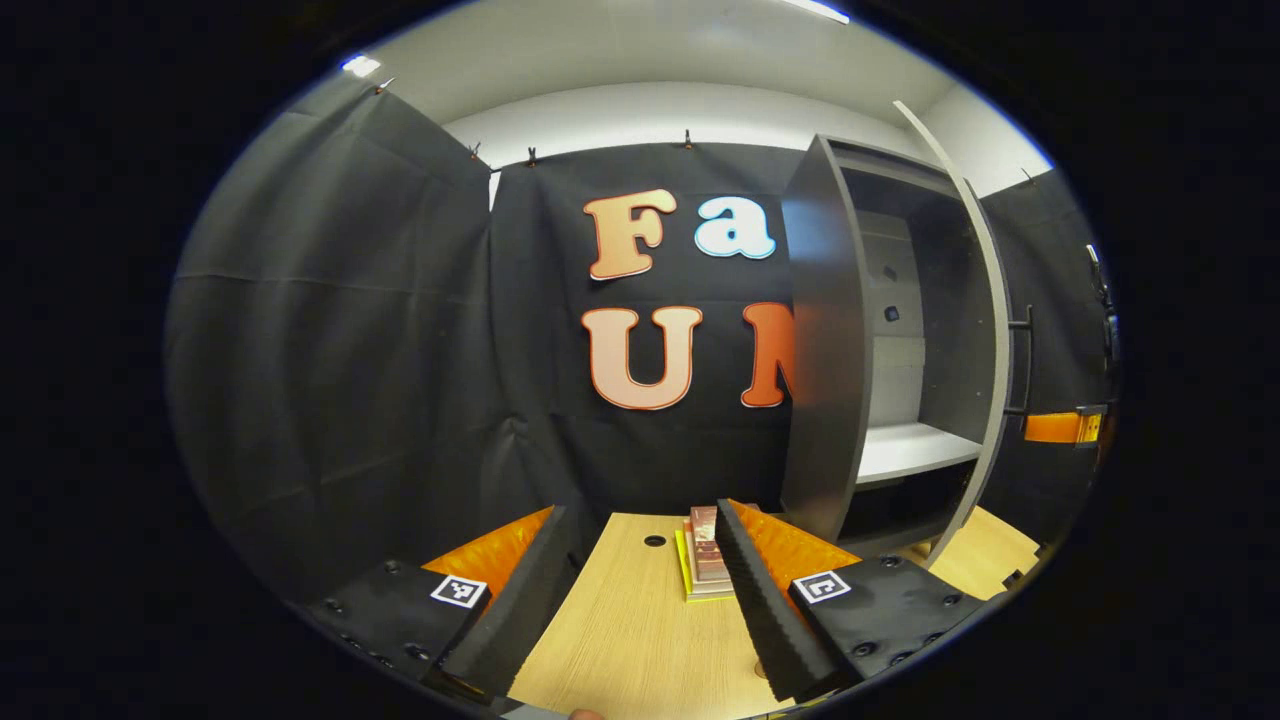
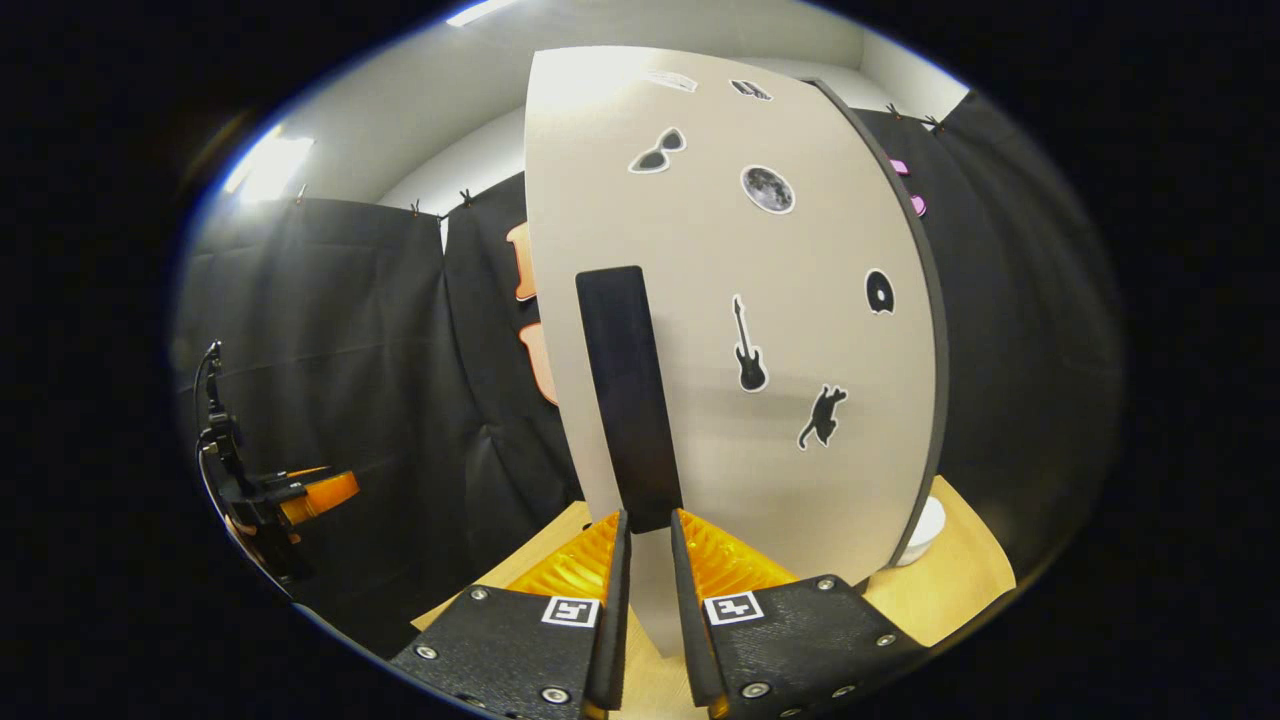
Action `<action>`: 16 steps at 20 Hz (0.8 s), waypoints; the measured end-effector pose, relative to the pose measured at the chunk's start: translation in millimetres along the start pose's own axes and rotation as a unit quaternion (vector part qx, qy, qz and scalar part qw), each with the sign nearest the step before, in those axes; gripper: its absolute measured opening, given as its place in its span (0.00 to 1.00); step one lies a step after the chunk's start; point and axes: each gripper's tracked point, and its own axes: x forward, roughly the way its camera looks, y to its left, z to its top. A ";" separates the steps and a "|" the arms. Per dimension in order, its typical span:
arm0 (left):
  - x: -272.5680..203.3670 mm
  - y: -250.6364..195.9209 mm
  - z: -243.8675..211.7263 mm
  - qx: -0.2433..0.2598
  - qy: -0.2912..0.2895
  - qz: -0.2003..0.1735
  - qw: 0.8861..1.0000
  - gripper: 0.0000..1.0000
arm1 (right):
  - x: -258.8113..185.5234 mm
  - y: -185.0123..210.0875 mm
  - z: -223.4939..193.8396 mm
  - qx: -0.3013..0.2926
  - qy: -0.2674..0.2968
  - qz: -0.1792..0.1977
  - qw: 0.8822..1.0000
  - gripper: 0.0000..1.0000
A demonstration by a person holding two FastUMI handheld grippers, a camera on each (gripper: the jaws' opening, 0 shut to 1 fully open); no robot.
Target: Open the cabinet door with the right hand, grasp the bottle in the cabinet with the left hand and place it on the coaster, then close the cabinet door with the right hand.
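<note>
The grey cabinet [image 1: 830,340] stands on the wooden table [image 1: 630,630] with its door [image 1: 992,300] swung wide. A pale shelf [image 1: 915,450] lies inside. In the right gripper view the door [image 2: 780,450] is pale, carries black stickers, and has a tall black handle [image 2: 630,390]. My right gripper [image 2: 648,515] is closed to a narrow gap, its fingertips pressing the handle's lower end. It also appears past the door edge as an orange piece [image 1: 1065,427]. My left gripper [image 1: 642,515] hovers open over the table, nothing between its fingers. A small stack of flat pieces [image 1: 708,560] lies just ahead of it.
A white round object [image 2: 925,528] sits on the table behind the door's right edge. The left gripper with its holder [image 2: 270,495] hangs at the far left of the right gripper view. Black cloth walls close in the booth.
</note>
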 end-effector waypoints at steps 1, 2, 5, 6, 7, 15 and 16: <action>2.3 4.8 0.7 -0.005 0.000 0.001 1.000 0.96 | 6.0 4.2 2.3 -0.001 -0.003 0.001 1.000 0.24; 3.8 9.8 1.3 -0.008 0.000 0.003 1.000 0.95 | 11.7 6.6 4.6 -0.003 -0.004 0.000 1.000 0.24; 11.1 25.7 3.8 -0.015 0.002 0.011 1.000 0.95 | 18.7 7.8 9.3 -0.020 -0.006 -0.008 1.000 0.33; 13.2 30.0 6.8 -0.017 0.001 0.017 1.000 0.95 | 22.0 7.8 9.6 -0.028 -0.006 -0.010 1.000 0.25; 16.9 33.7 10.3 -0.018 -0.001 0.020 1.000 0.95 | 23.1 9.5 10.6 -0.030 -0.006 -0.011 0.999 0.33; 28.2 42.8 20.0 -0.001 -0.012 0.020 1.000 0.95 | 42.8 9.7 15.7 -0.009 -0.008 -0.028 1.000 0.20; 28.5 45.2 19.8 0.002 -0.011 0.022 1.000 0.95 | 44.4 10.1 15.6 -0.006 -0.009 -0.030 1.000 0.19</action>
